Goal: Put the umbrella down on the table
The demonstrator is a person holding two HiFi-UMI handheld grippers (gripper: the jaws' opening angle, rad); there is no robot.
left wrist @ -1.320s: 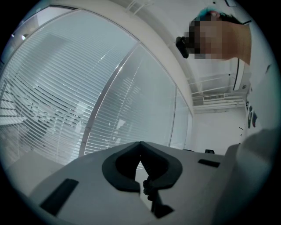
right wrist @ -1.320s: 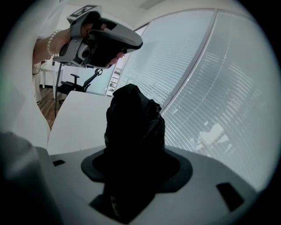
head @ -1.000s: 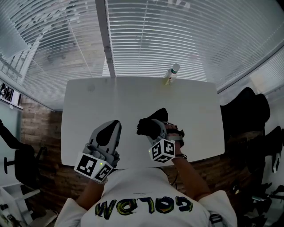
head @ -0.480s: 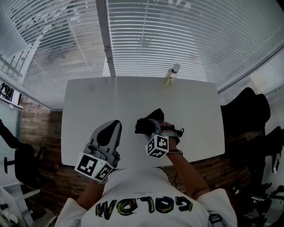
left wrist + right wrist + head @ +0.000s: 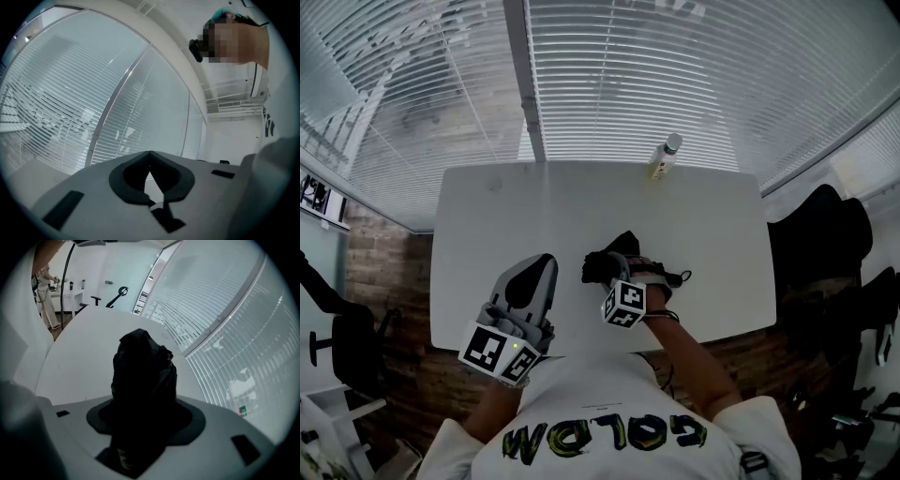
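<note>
A black folded umbrella is gripped in my right gripper, low over the white table near its front middle. In the right gripper view the umbrella's bunched fabric sticks out past the right gripper, which points steeply down, and hides the fingertips. My left gripper hovers level over the table's front left. In the left gripper view my left gripper has its tips touching, with nothing between them.
A small bottle stands at the table's far edge, right of centre. Window blinds run behind the table. A black chair stands off the right edge, another chair at the lower left.
My right gripper has sunk toward the table with the umbrella and drifted slightly left. The left gripper has stayed still.
</note>
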